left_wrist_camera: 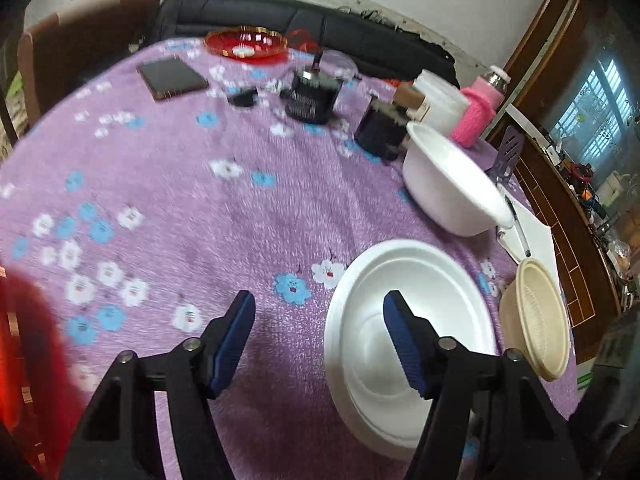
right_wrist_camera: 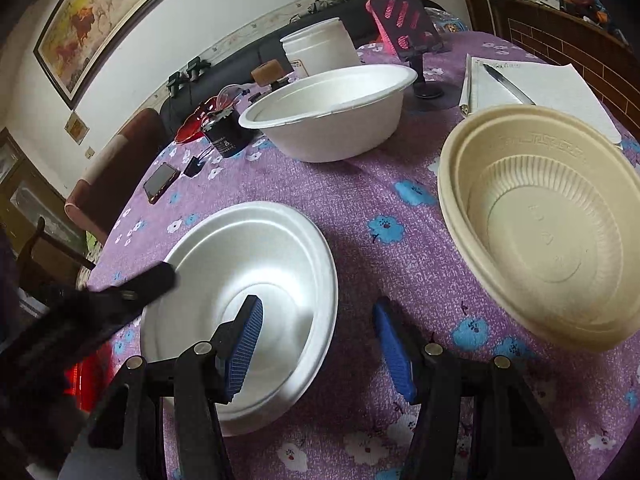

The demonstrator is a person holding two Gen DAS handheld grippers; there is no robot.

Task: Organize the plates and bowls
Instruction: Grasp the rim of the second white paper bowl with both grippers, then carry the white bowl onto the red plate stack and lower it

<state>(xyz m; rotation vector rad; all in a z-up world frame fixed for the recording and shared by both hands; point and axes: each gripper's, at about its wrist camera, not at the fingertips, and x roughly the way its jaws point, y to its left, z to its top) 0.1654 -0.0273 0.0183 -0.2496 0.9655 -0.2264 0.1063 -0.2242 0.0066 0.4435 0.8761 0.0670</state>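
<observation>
A white foam plate lies on the purple flowered tablecloth; it also shows in the right wrist view. My left gripper is open and empty, its right finger over the plate's left part. My right gripper is open and empty, straddling the plate's right rim. A white foam bowl stands farther back, also in the right wrist view. A beige plastic bowl sits at the right, also in the right wrist view.
At the back stand a white jar, a pink bottle, black boxes, a phone, a red dish and a notepad with pen. A purple phone stand is there too. The table edge lies right.
</observation>
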